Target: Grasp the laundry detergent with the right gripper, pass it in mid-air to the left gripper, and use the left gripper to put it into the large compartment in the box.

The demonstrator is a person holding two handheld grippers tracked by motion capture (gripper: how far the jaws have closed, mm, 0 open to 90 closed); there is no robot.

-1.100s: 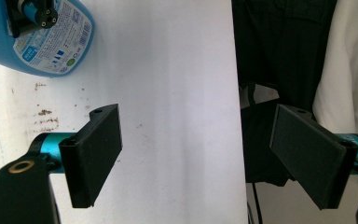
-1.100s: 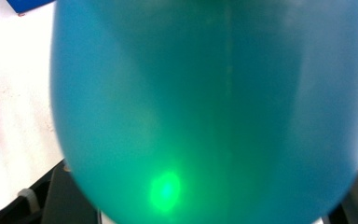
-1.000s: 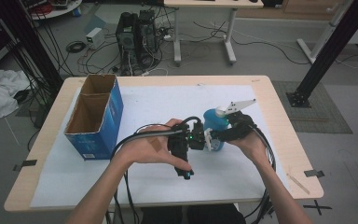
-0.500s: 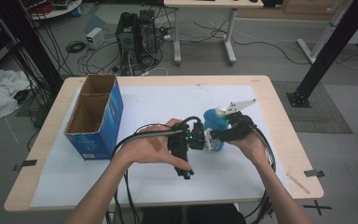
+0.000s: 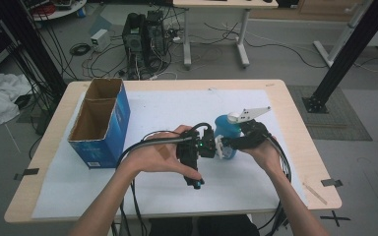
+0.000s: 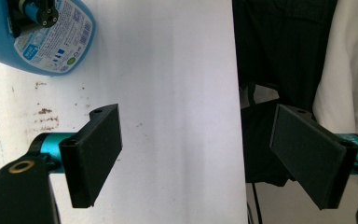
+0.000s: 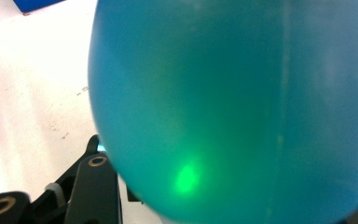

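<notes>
My right gripper (image 5: 221, 146) has just been closing and now pinches the blue bottle (image 5: 226, 132) standing mid-table on the white mat (image 5: 177, 105); my left gripper (image 6: 200, 154) hangs spread, holding nothing.

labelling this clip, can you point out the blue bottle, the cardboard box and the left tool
blue bottle (image 5: 225, 129): high view, upper body below the white cap.
cardboard box (image 5: 109, 132): high view, blue side wall.
left tool (image 6: 196, 156): left gripper view, midway between its open pads.
</notes>
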